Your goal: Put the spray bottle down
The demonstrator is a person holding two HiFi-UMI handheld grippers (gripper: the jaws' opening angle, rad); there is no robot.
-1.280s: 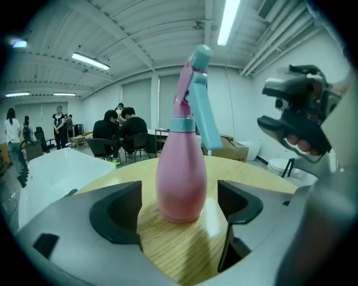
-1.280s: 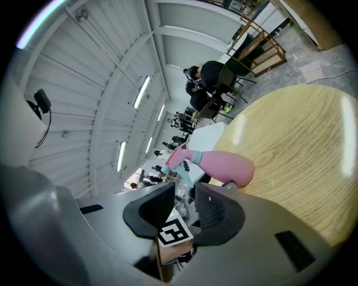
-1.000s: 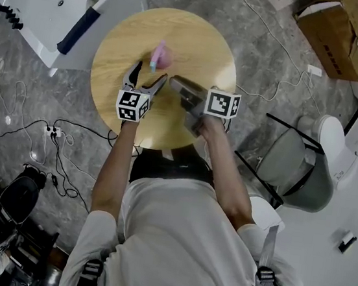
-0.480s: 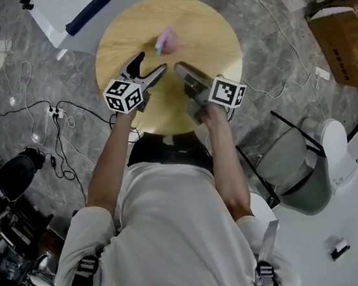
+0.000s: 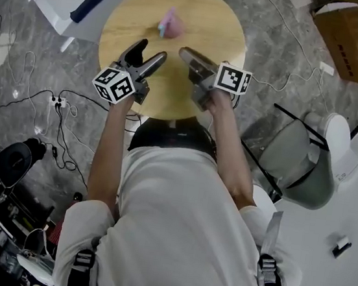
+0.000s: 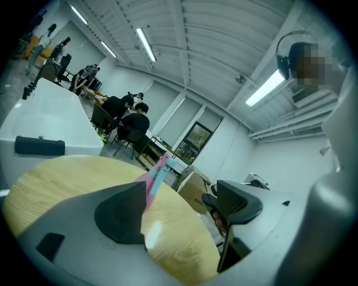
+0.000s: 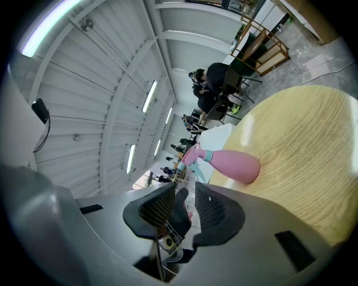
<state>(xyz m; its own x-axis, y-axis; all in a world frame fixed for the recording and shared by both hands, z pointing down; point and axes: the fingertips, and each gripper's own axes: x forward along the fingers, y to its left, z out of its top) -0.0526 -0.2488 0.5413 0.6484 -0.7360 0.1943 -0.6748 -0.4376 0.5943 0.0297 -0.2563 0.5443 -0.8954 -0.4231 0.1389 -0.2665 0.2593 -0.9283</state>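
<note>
Spray bottle (image 5: 170,23) stands alone; left claw (image 5: 147,52), right claw (image 5: 185,54) drawn back.

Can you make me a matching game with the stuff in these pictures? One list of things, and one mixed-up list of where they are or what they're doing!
Things:
1. spray bottle
2. left gripper
3. right gripper
4. cardboard box

Places and states:
A. on the floor
B. jaws wide apart, nothing between them
C. pink, on the round table
D. jaws close together, holding nothing

Right pairs: 1-C, 2-B, 3-D, 4-A.
</note>
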